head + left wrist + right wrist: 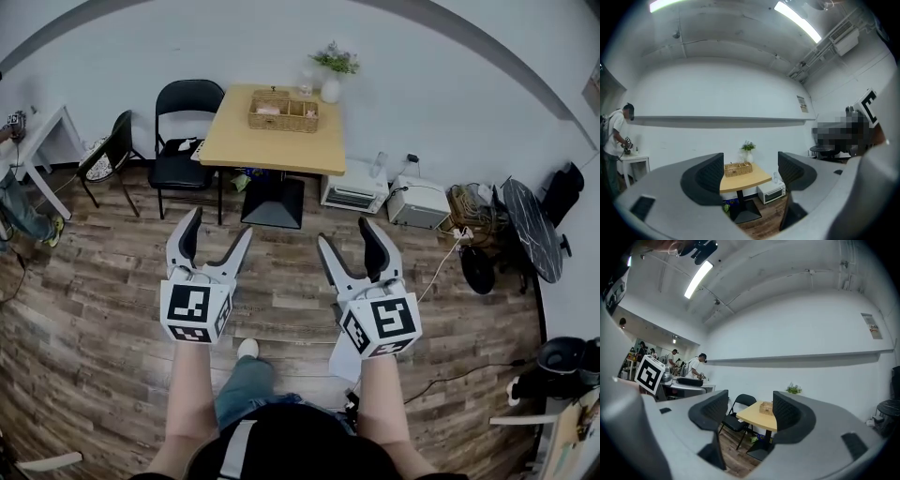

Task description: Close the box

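While we stand well back, the head view shows the left claw (219,225) and right claw (345,232) both released and empty, smooth pale shells with dark ribbed pads. Far ahead of them sits the box (283,110), rectangular woven wicker on a pale wooden surface (272,150), its top apparently open. In the left gripper view, it shows far off between spread jaws. The right gripper view shows the same, with nothing gripped. We judge nothing done yet: the approach and the closing both remain.
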The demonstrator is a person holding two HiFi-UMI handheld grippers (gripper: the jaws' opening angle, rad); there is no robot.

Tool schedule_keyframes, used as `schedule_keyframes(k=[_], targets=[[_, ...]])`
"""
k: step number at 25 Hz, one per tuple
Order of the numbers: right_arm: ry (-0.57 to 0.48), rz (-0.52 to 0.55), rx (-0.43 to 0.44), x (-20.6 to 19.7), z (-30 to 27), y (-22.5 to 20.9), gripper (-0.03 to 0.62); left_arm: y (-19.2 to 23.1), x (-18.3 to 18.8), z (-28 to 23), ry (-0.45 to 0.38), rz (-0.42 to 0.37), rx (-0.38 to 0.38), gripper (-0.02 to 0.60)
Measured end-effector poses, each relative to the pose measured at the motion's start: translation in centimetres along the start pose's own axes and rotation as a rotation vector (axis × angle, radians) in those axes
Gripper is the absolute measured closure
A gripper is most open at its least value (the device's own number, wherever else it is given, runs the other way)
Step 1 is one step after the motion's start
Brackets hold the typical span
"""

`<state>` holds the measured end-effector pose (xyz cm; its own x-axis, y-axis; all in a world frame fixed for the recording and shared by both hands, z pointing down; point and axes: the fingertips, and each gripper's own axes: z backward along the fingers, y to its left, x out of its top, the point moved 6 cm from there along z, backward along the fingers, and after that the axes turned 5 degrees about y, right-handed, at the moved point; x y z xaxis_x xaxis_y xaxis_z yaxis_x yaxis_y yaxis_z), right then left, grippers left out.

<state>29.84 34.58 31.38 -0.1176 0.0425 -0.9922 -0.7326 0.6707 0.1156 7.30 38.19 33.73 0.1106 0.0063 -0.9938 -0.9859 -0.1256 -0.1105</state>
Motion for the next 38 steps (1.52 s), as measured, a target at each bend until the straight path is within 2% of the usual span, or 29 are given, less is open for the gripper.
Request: schedule_keyframes(k=[10, 17, 26, 35, 38], targets=[[0.052, 0.010, -0.027, 0.4, -12.5, -0.9, 0.303, 9.3, -1.1, -8.7, 0.007, 0.024, -0.016, 0.236], [0.029, 0.005, -0.060, 1.5, -19.2, -0.3, 0.303, 15.0, -1.1, -13.1, -0.001, 0.027, -0.037, 0.236], [0.033, -0.031, -0.076, 1.4, -22.7, -1.8, 0.303, 17.4, -1.3, -15.9, 0.010, 0.011, -0.040, 0.236], [0.012, -0.021, -0.026, 1.3, -27.1, -3.8, 0.310, 19.4, -1.7, -19.8, -0.007, 0.032, -0.017, 0.236], [0.021, -0.021, -0.017, 0.7, -29.1, -4.8, 0.315, 20.5, -2.6, -21.6, 0.016, 0.027, 0.003, 0.236]])
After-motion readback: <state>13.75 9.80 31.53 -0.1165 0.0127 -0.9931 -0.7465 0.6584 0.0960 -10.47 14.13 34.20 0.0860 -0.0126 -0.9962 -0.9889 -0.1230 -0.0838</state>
